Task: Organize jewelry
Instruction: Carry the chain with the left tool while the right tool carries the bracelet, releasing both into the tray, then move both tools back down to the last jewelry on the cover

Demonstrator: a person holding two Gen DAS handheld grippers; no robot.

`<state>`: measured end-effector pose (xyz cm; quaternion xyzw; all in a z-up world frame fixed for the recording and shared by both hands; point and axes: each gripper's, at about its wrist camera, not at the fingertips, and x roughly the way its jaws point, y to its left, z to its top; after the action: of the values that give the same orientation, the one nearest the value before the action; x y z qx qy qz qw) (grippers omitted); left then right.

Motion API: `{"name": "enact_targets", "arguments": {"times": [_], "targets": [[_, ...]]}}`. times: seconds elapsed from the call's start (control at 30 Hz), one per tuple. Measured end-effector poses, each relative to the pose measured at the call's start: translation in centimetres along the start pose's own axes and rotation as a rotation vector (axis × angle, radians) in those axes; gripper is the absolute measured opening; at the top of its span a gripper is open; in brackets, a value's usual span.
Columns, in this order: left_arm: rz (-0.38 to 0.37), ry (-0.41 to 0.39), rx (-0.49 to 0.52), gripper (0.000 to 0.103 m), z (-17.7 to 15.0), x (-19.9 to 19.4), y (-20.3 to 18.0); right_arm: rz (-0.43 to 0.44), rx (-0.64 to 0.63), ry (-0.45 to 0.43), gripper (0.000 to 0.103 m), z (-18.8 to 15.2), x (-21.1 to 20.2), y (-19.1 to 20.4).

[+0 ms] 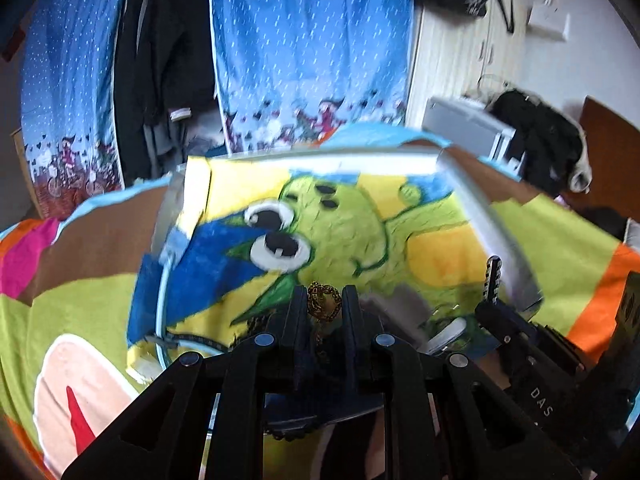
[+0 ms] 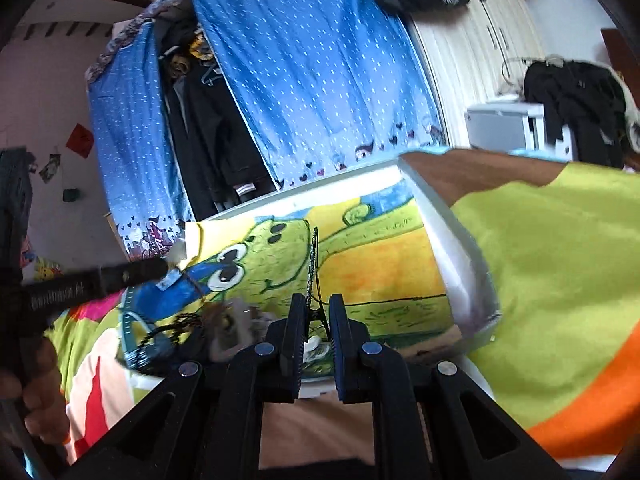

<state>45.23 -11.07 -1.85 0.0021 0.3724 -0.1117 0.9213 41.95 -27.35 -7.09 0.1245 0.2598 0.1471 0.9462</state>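
Note:
My left gripper (image 1: pixel 325 298) is shut on a gold chain (image 1: pixel 324 300) that bunches up between its fingers. It hovers over the near edge of a white-rimmed tray (image 1: pixel 320 160) lined with a cartoon picture of a green creature. My right gripper (image 2: pixel 318 312) is shut on a thin dark chain (image 2: pixel 312 256) that stands up from its fingers above the same tray (image 2: pixel 452 248). In the left wrist view the right gripper (image 1: pixel 494 280) shows at the right. More jewelry lies at the tray's near side: a black chain (image 2: pixel 176 326) and a small white piece (image 2: pixel 312 346).
The tray rests on a lime-green and orange bedspread (image 2: pixel 560 280). Behind it hangs a blue dotted wardrobe curtain (image 1: pixel 312 40) with dark clothes (image 1: pixel 168 60) in the gap. A grey-white cabinet (image 1: pixel 464 128) and a heap of black clothing (image 1: pixel 544 136) stand at the right. A hand (image 2: pixel 36 380) holds the left gripper's handle.

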Motion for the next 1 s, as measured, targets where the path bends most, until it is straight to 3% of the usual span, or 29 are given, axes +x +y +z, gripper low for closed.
{"name": "enact_targets", "arguments": {"times": [0.13,0.43,0.47,0.53,0.6,0.67,0.77,0.83,0.9,1.0], "targets": [[-0.002,0.044,-0.027,0.014,-1.0,1.3,0.5,-0.012,0.009,0.049,0.012,-0.8,1.1,-0.4],[-0.054,0.133,-0.098,0.018,-0.8,1.1,1.5,-0.023,0.013,0.062,0.012,-0.5,0.8,-0.5],[-0.059,0.144,-0.109,0.022,-0.7,0.9,1.6,-0.020,0.015,0.067,0.014,-0.5,0.6,-0.4],[-0.058,0.147,-0.132,0.055,-0.6,0.3,1.9,-0.022,0.017,0.066,0.024,-0.4,0.2,-0.3],[-0.063,0.124,-0.159,0.060,-0.4,-0.8,2.2,-0.026,0.012,0.059,0.046,-0.2,-0.4,0.0],[-0.053,0.101,-0.182,0.062,-0.3,-2.4,2.5,-0.041,0.003,0.047,0.051,-0.1,-1.1,0.2],[-0.063,0.053,-0.212,0.073,-0.5,-4.9,2.9,-0.060,0.015,0.043,0.052,0.1,-2.7,0.3],[-0.066,0.003,-0.217,0.089,-1.0,-7.2,3.1,-0.082,0.012,0.025,0.062,0.1,-4.3,0.6],[-0.050,-0.031,-0.198,0.098,-1.7,-9.2,3.0,-0.091,0.004,-0.005,0.076,0.1,-6.2,1.0],[-0.046,-0.123,-0.164,0.100,-3.5,-12.9,3.0,-0.088,-0.009,-0.037,0.084,-0.1,-9.4,1.9]]}}
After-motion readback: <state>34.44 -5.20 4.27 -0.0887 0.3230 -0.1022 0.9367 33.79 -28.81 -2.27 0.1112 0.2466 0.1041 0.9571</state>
